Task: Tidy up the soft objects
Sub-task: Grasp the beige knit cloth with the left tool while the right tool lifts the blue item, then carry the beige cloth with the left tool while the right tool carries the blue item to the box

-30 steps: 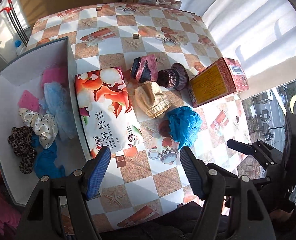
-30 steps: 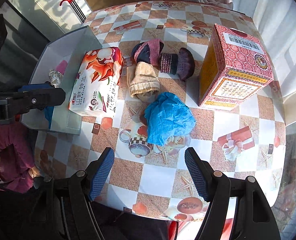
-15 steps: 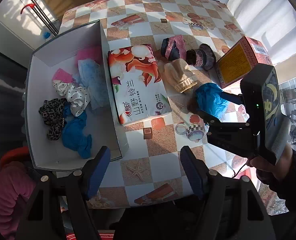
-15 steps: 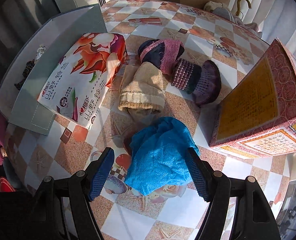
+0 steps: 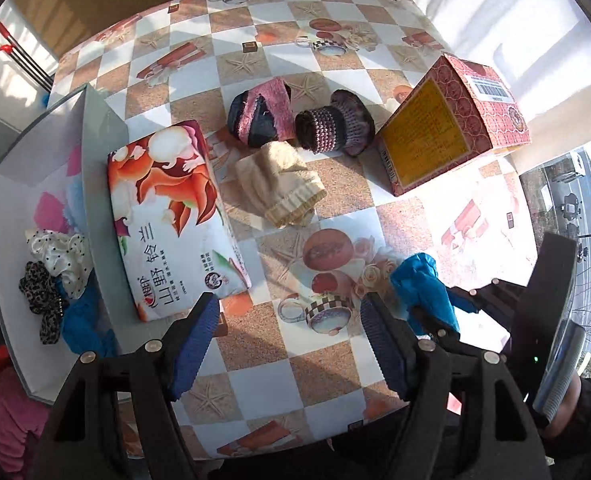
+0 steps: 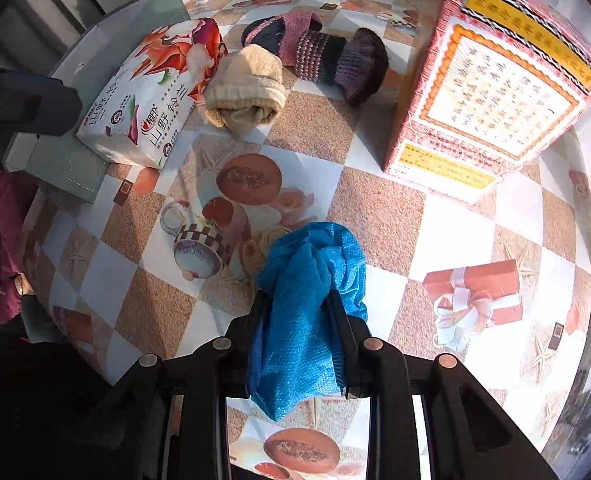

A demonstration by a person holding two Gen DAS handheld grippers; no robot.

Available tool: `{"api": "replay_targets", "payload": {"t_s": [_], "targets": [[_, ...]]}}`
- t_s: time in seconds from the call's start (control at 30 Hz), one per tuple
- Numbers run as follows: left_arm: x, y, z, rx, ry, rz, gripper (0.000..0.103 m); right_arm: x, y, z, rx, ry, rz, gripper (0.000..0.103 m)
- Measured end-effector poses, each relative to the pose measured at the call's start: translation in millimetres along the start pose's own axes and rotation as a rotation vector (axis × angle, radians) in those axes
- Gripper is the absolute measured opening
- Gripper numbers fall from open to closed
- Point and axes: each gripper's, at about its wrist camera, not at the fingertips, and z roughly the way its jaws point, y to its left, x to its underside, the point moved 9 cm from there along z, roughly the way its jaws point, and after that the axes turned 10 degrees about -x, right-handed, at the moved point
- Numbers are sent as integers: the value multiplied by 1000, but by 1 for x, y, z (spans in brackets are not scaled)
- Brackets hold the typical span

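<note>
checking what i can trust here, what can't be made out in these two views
- Right gripper fingers: the bunched blue cloth covers their pads in the right wrist view; they are closing on it.
- White box: its near wall hides part of the contents in the left wrist view; only its outer wall shows in the right.
- Red carton: print too small to read.

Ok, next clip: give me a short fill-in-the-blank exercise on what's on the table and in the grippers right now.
1. The right gripper is closing on a bunched ____ cloth.
2. The left gripper has ____ between its fingers.
3. The beige knit hat lies between the tissue pack and the ____ printed carton.
4. The scrunchies lie inside the ____ box.

Missing words: blue; nothing; red; grey
</note>
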Motion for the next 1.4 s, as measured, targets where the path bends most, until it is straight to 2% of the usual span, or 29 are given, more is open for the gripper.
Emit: {"api": "replay_targets", "payload": {"t_s": [0.13,0.23,0.33,0.6,0.63,0.67,0.7,0.77,0.93,1.03,1.13,1.27,1.4], "targets": [[-38,-15,26,-3,-1,3,77,33,-24,-14,22,15,68,29],[-54,-24,47,3,25,2,79,43,-34,-24,25,-1,94,29],[-60,-24,67,-42,50,7,79,40,-45,-35,27,-31,128,29],[-67,-19,110,-47,127,-81,80,31,-57,-39,32,-28,151,30],[-67,-18,112,-37,121,-97,73,30,-53,-38,33,-25,148,30],[-67,-16,110,-48,111,-97,45,30,-51,-39,32,-23,147,30],[-65,-17,109,-30,123,-89,33,30,-50,-39,31,-23,146,30],[-60,-16,99,-5,106,-74,22,29,-47,-40,29,-31,151,30],[-22,-23,65,-7,65,51,22,34,-55,-48,7,-44,222,30],[9,-47,41,51,47,169,22,35,-68,-52,-21,-61,321,30],[27,-77,10,108,-10,297,22,32,-84,-63,-17,-85,394,30],[20,-110,-44,137,-160,435,22,19,-107,-94,7,-157,462,29],[-21,-116,-91,168,-269,394,22,-11,-133,-139,69,-253,476,29]]}}
